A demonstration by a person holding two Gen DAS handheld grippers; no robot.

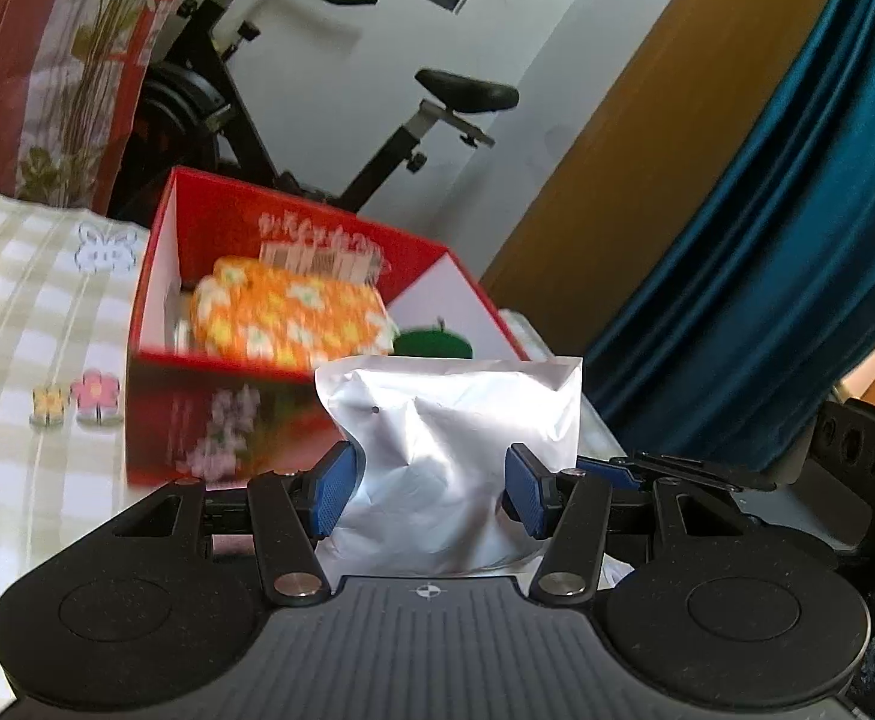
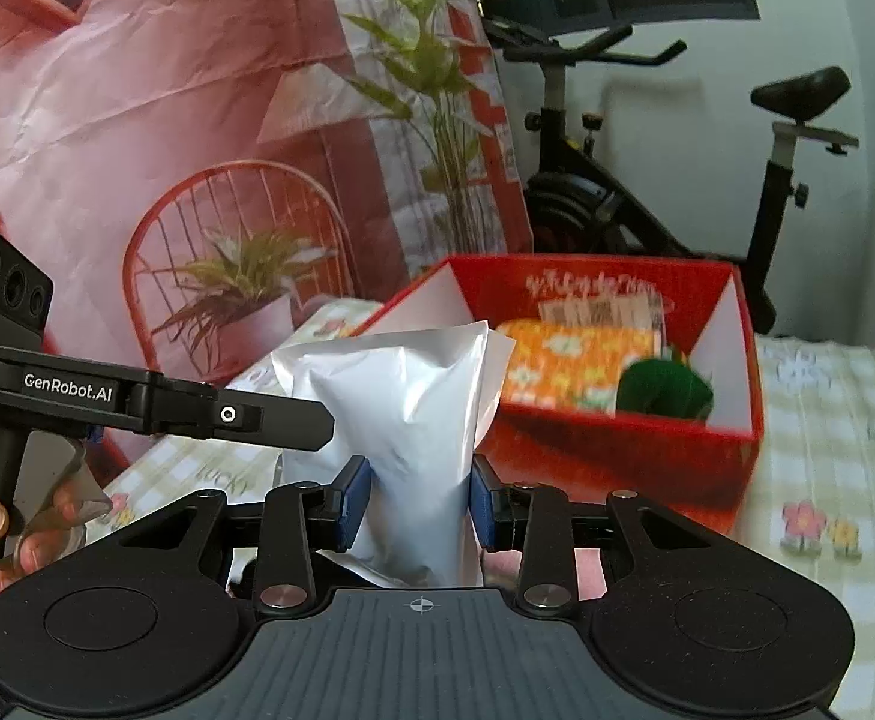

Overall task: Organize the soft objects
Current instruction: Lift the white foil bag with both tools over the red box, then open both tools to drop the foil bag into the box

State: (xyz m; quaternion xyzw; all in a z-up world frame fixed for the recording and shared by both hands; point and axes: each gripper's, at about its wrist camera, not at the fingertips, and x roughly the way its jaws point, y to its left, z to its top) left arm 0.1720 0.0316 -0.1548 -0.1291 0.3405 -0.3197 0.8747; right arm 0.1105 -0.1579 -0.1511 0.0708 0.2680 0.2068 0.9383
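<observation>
Left wrist view: at 9 o'clock we see the checked bedcover (image 1: 29, 312); at 11 o'clock the red box (image 1: 209, 420) stands on it, holding an orange floral bundle (image 1: 287, 318) and, toward 12 o'clock, a green item (image 1: 434, 343), too blurred for us to identify. At centre the left gripper (image 1: 434, 489) pinches a silver pouch (image 1: 455, 414), both blue pads (image 1: 332, 489) pressed into its sides. At 3 o'clock hangs a blue curtain (image 1: 767, 240).

Right wrist view: at 9 o'clock we see a hand (image 2: 17, 525) on the other tool. At centre the right gripper (image 2: 418, 501) pinches the same pouch (image 2: 401, 396), upright, in front of the box (image 2: 617, 450) at 1 o'clock.
</observation>
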